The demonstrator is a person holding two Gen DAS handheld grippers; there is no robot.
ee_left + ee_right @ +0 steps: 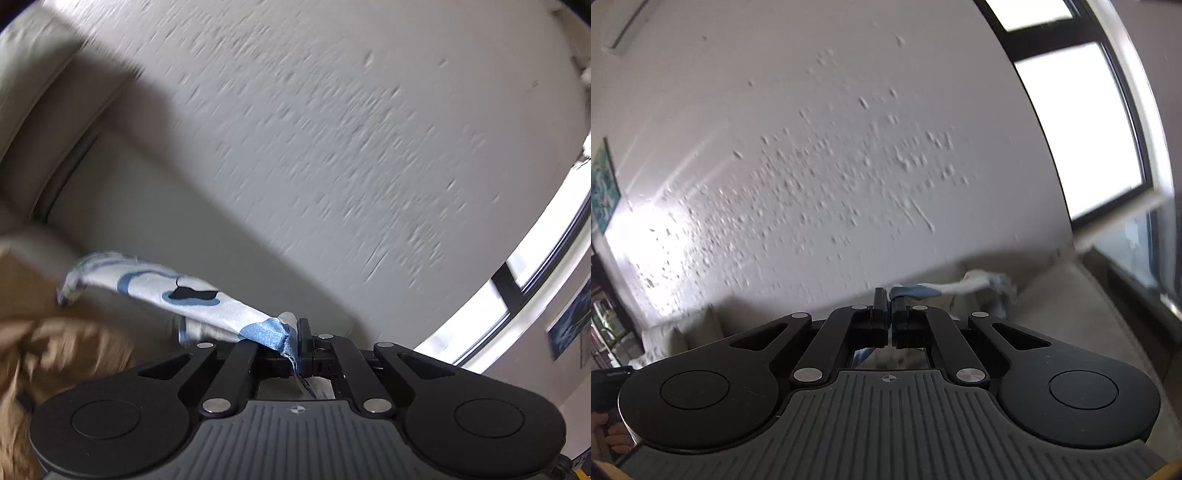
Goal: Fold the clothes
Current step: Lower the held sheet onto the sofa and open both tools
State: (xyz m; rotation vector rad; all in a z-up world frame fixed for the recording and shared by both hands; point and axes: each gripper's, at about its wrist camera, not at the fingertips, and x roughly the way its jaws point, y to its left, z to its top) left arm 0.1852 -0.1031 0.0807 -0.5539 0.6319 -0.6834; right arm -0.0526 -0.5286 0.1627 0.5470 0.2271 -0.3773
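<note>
The left gripper (pixel 293 332) is pinching a blue edge of a white-and-blue patterned garment (pixel 177 291), its jaws closed tight on the cloth, which is stretching off toward nine o'clock in the left wrist view. The right gripper (pixel 888 295) is likewise clamping the garment (pixel 945 288), the fabric trailing toward three o'clock over a beige sofa (pixel 1071 314). A tan cloth (pixel 55 350) is lying at eight o'clock in the left view. Judging by this, the garment is hanging stretched between both grippers; no fold is visible yet, so laying it down and folding seem to remain.
</note>
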